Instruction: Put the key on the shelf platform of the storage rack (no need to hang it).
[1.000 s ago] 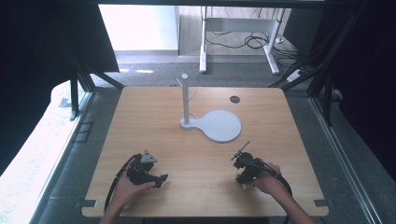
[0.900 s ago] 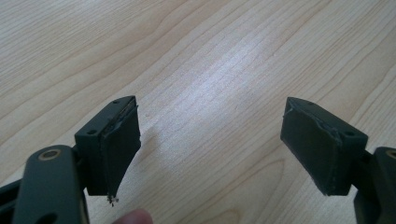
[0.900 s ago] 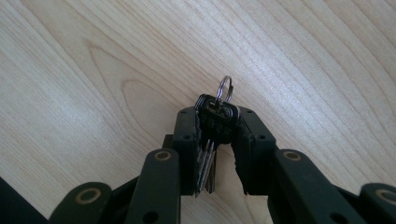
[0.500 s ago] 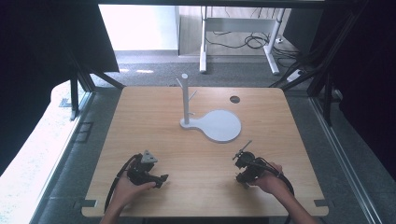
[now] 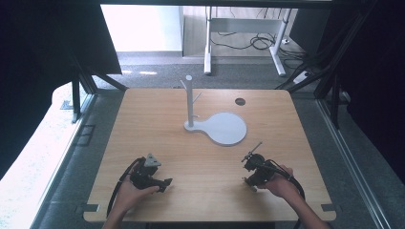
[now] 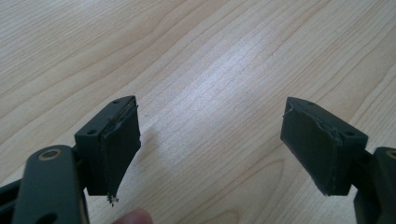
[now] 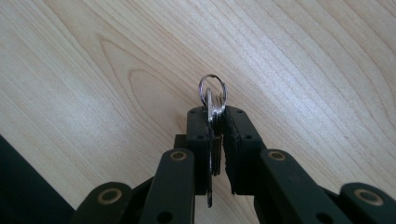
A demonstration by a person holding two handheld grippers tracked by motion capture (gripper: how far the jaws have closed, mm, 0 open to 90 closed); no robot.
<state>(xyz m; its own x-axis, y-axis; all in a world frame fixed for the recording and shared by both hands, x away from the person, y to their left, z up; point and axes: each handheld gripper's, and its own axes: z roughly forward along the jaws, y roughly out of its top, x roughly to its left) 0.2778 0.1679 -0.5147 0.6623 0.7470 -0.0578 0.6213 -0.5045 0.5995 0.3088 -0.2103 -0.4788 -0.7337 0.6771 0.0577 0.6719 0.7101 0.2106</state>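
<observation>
Near the table's front edge, right gripper (image 7: 215, 122) has just closed, pinching keys (image 7: 213, 100).

both forearms come in low, hands well apart. the left gripper (image 5: 165, 182) rests with its jaws spread wide (nothing between them). the right gripper (image 7: 215, 122) has just been closing, jaws nearly together.

A light wooden table (image 5: 157, 133) with rounded corners stood on grey carpet (image 5: 157, 76). Beyond its far edge, a white desk frame (image 5: 207, 43) rose above a tangle of black cables (image 5: 253, 43). Black curtains (image 5: 43, 43) hung left and right, and bright daylight washed over the floor at the near left.
</observation>
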